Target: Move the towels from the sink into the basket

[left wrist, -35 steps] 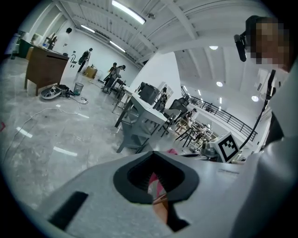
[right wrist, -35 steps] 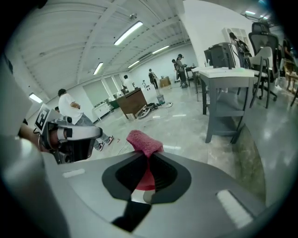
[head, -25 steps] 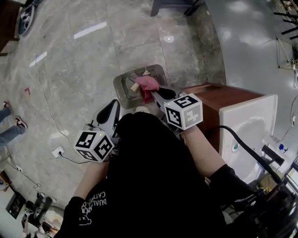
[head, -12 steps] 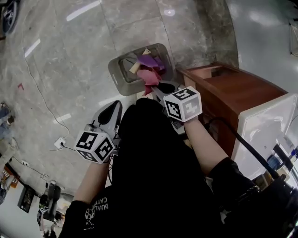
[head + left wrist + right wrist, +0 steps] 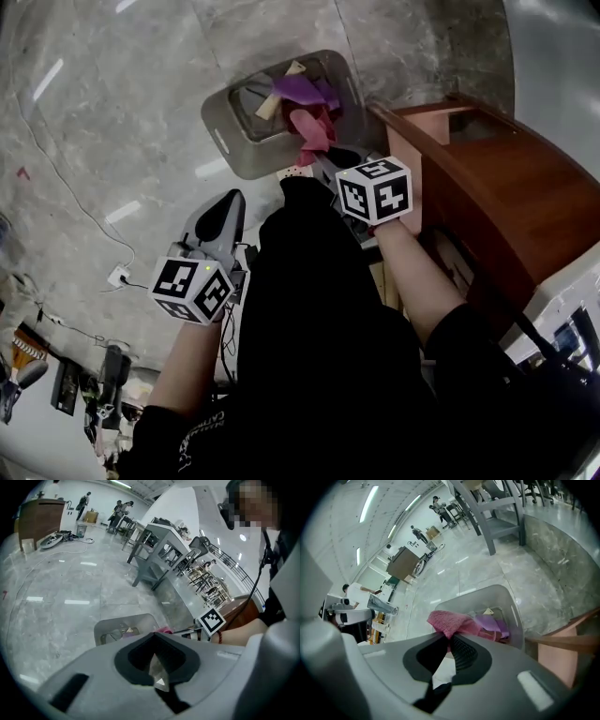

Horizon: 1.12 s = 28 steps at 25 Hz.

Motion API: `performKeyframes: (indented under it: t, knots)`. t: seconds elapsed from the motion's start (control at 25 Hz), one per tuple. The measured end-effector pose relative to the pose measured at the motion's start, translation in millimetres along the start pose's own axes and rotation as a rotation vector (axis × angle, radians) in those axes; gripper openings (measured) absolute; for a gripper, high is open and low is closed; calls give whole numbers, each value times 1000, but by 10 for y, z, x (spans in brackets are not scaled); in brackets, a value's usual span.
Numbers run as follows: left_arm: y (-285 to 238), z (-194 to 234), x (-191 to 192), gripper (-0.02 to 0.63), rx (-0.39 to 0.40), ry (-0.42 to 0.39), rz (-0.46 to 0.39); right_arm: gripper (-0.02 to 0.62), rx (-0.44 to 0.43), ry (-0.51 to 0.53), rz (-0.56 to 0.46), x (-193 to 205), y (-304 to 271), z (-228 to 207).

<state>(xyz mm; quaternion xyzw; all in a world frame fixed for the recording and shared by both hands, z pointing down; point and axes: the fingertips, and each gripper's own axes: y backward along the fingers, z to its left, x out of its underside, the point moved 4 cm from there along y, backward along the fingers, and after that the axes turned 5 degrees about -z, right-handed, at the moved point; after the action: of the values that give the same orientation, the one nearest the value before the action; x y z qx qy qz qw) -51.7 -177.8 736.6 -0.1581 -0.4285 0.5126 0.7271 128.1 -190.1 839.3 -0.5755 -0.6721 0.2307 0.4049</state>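
One pink towel (image 5: pixel 450 620), nubbly terry, is pinched between the ribbed black jaws of the right gripper (image 5: pixel 449 638) and hangs over the near rim of the basket (image 5: pixel 220 131). Two more pieces lie inside that grey, round-cornered plastic tub: a purple towel (image 5: pixel 300 89) and a tan scrap (image 5: pixel 272 105). One brown wooden cabinet (image 5: pixel 506 197) stands just beside it on the glossy marble floor (image 5: pixel 112 103). The left gripper (image 5: pixel 153 637), apart from it, has its jaws together on nothing.
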Motion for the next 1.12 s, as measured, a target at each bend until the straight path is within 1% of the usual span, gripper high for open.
performKeyframes:
  t: [0.16, 0.24, 0.44, 0.52, 0.6, 0.72, 0.92, 1.0, 1.04, 1.08, 1.12]
  knots:
    - [-135, 173, 191, 2, -4, 18, 17, 26, -53, -18, -10, 146, -242, -49]
    - [-192, 251, 270, 2, -13, 27, 15, 28, -80, -6, 9, 214, -330, -47]
    - [-397, 380, 330, 3, -65, -17, 7, 32, -87, 108, 83, 284, -510, -100]
    - [-452, 381, 376, 3, -65, -17, 19, 41, -84, 119, 106, 357, -557, -145]
    - [-480, 383, 421, 3, -62, -11, 33, 62, -81, 104, 120, 422, -600, -181]
    - [-490, 365, 481, 2, -51, 3, 48, 117, -68, 76, 125, 508, -629, -213]
    - [-498, 301, 477, 2, -29, 10, 29, 115, -68, 9, 109, 608, -557, -187]
    - [-504, 226, 433, 2, -10, 10, 18, 105, -58, -1, 104, 626, -466, -165]
    - [-496, 173, 395, 2, 2, 9, 8, 75, -40, 3, 95, 621, -408, -161]
    - [-474, 114, 350, 2, 16, 7, -4, 18, -18, 10, 82, 607, -347, -158]
    - [-435, 52, 303, 2, 30, 7, -18, 6, 3, 18, 69, 591, -287, -145]
